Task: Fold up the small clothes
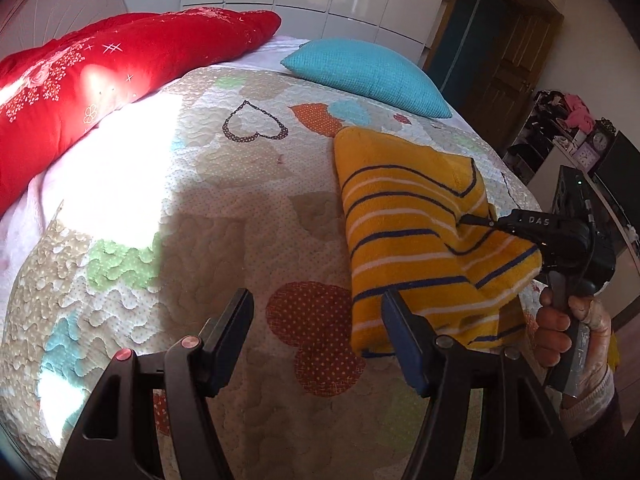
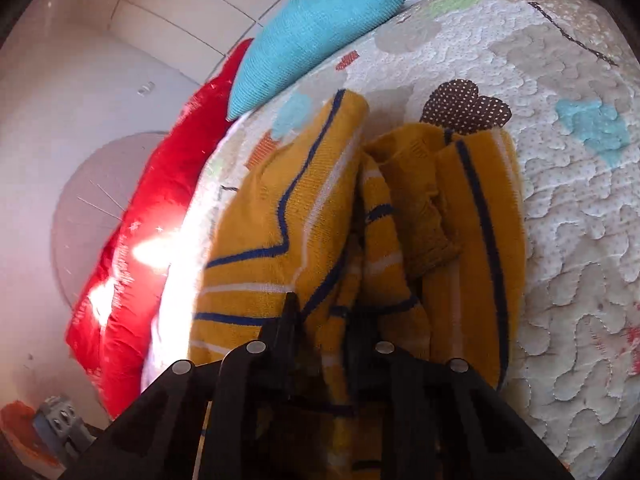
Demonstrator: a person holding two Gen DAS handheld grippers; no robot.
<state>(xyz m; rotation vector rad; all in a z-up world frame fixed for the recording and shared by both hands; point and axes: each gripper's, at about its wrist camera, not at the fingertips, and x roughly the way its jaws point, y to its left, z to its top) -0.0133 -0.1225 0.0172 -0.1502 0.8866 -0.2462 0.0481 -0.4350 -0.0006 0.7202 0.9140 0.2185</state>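
Observation:
A small yellow garment (image 1: 416, 240) with navy and white stripes lies partly folded on the quilted bedspread (image 1: 224, 208). My left gripper (image 1: 320, 312) is open and empty, hovering above the bedspread just left of the garment's near edge. My right gripper (image 1: 476, 221) comes in from the right and is shut on a fold of the garment. In the right wrist view the garment (image 2: 312, 216) is bunched between the right gripper's fingers (image 2: 328, 312) and hides their tips.
A red quilt (image 1: 104, 80) lies along the far left of the bed. A teal pillow (image 1: 368, 76) sits at the far end. The bed's right edge (image 1: 516, 184) drops off toward a dresser with clocks (image 1: 596, 144) and a wooden door (image 1: 504, 52).

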